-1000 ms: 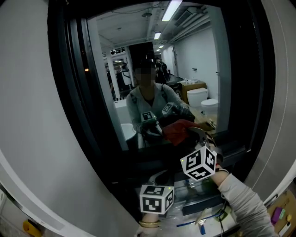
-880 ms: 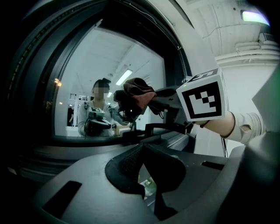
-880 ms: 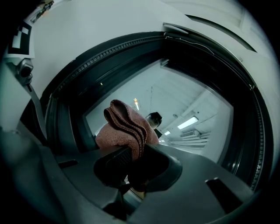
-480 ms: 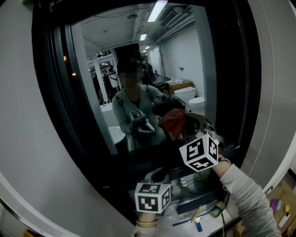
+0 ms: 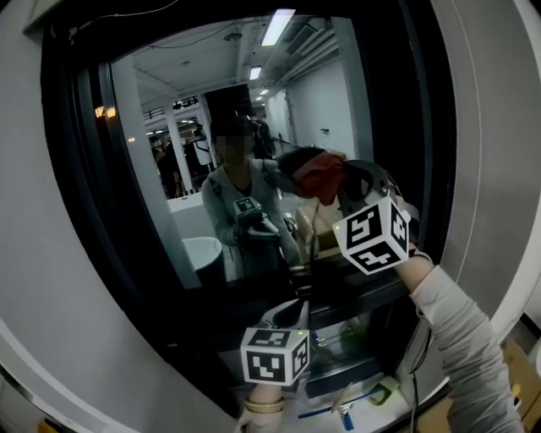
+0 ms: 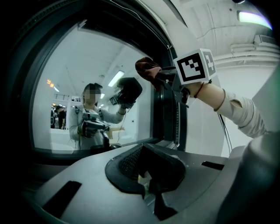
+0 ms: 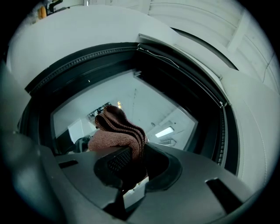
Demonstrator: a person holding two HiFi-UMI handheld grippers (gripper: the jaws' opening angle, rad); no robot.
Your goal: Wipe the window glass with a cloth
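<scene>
The background was a large pane of window glass [image 5: 161, 101] set in a black rubber-edged frame [image 5: 63, 186] within a pale grey wall panel [image 5: 25, 279]. The glass mirrored a white room with ceiling strip lights [image 5: 277, 15] and a standing person [image 5: 230, 203] holding both tools.

**Cloth: orientation**
- The reddish-brown folded terry cloth [image 7: 117, 131] was bunched into several stacked layers, with the fold edges showing as parallel ridges.
- In the right gripper view, its long axis ran from the jaws up and to the left, and the free end pointed at the glass.
- In the left gripper view, the cloth [image 6: 148, 69] projected leftward from the tool tip toward the pane.

**Cloth: position relative to the grippers**
- The right gripper [image 7: 131, 173] had its jaws clamped on the lower end of the cloth. The bulk of the cloth stood beyond and above the jaw tips.
- In the head view, the cloth [image 5: 321, 173] sat high at the right side of the pane, ahead of the right gripper [image 5: 348, 188] and above its marker cube [image 5: 372, 235].
- Contact between cloth and glass could not be confirmed.
- A light-coloured sleeve [image 5: 456, 330] ran down behind the right gripper.

**Left gripper**
- The left gripper [image 6: 146, 177] had its jaws closed together with nothing between them.
- In the head view, the left gripper [image 5: 292, 315] was low, near the sill, well below the cloth.
</scene>
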